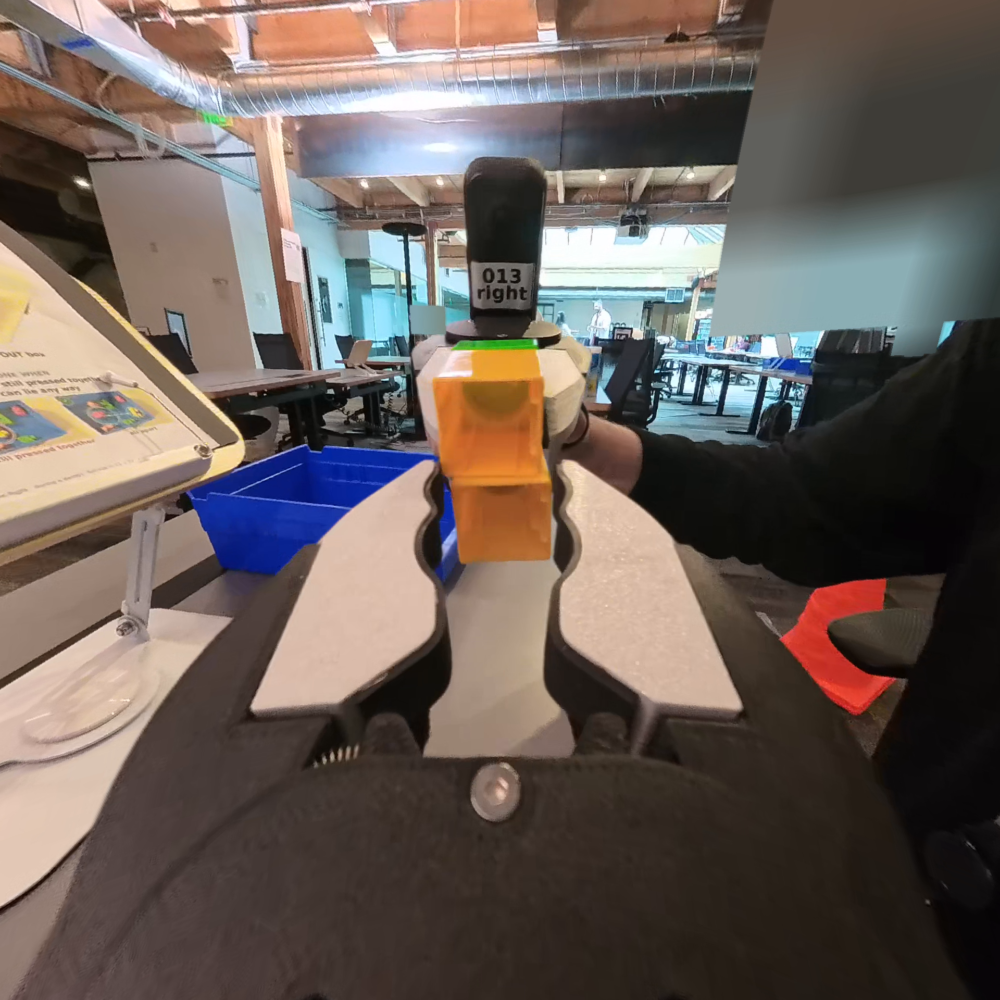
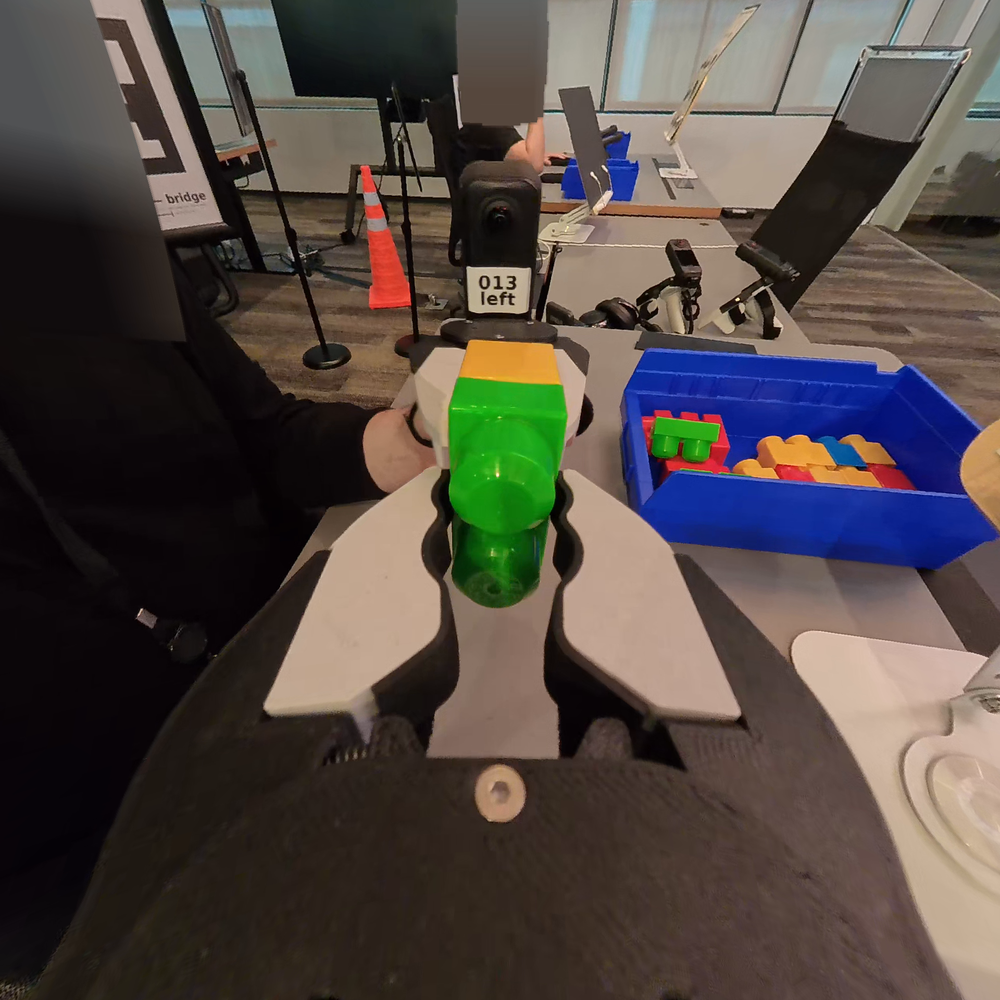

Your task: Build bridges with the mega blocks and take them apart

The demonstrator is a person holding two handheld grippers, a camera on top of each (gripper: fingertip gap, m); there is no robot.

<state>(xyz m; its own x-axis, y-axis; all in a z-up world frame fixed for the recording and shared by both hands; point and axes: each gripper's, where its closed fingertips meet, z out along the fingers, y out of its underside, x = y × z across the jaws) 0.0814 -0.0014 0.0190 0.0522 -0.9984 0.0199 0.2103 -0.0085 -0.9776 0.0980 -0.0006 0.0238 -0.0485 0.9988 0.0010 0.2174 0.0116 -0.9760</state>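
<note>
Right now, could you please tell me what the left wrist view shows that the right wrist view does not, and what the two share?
Only the left wrist view shows the instruction board on its stand, a blue bin with no blocks visible in it and the blocks' hollow orange underside.

Only the right wrist view shows the blue bin of mixed blocks, the traffic cone and the green studs.

Both show joined orange and green blocks between the two facing grippers.

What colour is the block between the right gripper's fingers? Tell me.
Green, clearest in the right wrist view.
</note>
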